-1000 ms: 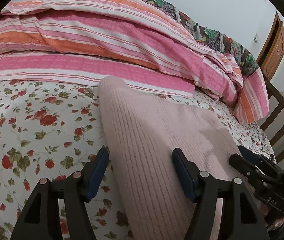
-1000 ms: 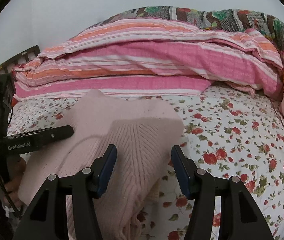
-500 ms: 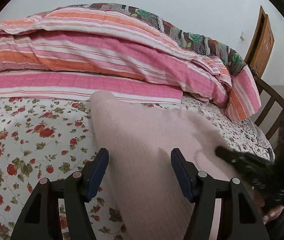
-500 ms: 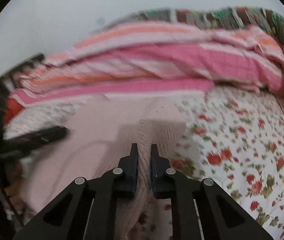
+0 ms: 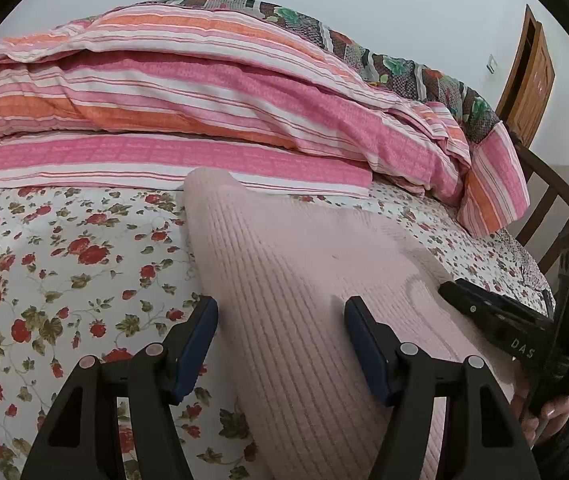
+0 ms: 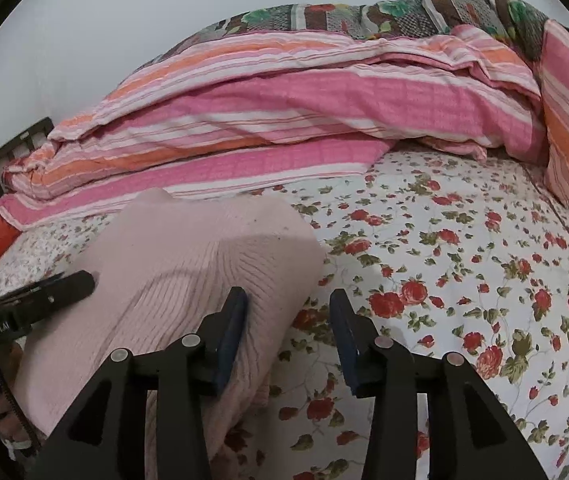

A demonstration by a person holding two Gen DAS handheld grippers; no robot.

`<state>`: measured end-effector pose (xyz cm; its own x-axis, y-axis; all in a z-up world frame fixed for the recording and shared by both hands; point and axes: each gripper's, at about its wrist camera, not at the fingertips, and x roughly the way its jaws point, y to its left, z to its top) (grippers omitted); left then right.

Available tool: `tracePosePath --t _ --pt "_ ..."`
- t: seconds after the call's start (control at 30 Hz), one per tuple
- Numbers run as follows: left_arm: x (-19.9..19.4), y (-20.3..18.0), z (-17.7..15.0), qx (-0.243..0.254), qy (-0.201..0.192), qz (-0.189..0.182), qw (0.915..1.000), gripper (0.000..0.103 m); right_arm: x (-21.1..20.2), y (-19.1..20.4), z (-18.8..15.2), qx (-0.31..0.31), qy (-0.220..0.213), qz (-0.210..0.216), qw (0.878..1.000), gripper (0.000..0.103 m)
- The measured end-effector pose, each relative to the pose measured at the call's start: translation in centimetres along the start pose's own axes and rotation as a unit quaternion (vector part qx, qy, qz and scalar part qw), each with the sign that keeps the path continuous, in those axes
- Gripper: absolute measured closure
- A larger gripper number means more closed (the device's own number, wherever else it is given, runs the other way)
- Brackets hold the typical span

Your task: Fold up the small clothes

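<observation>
The pink knit garment point(image 5: 308, 280) is lying on the floral bedsheet point(image 5: 64, 264), lower centre of the left view, lower left of the right view. The left gripper point(image 5: 280, 344) is standing apart, straddling the knit without pressing it. The right gripper point(image 6: 288, 332) has just been opening – its jaws are apart, bare sheet showing between them, the garment's edge beside its left finger. In my judgement a fold is being released; the next move is calling for a fresh grip on an edge – squarely taken.

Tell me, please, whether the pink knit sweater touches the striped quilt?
Cannot tell: in the left wrist view the pink knit sweater overlaps the striped quilt, hiding any gap.
</observation>
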<state>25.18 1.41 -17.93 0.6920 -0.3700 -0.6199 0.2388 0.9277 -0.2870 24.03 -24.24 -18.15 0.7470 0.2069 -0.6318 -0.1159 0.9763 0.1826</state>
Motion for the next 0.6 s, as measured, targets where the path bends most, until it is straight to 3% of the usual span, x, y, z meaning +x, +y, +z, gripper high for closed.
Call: tracePosePath --t 0.3,0.6 --pt "-0.1 -0.2 -0.3 0.001 -0.005 -0.004 1.0 0.04 -0.5 -0.7 -0.2 0.017 0.007 0.033 0.999 0.059" --pt "-2.5 -0.7 -1.2 0.015 -0.035 -0.002 0.9993 0.04 -3.2 -2.5 0.3 0.048 -0.031 0.033 0.998 0.058"
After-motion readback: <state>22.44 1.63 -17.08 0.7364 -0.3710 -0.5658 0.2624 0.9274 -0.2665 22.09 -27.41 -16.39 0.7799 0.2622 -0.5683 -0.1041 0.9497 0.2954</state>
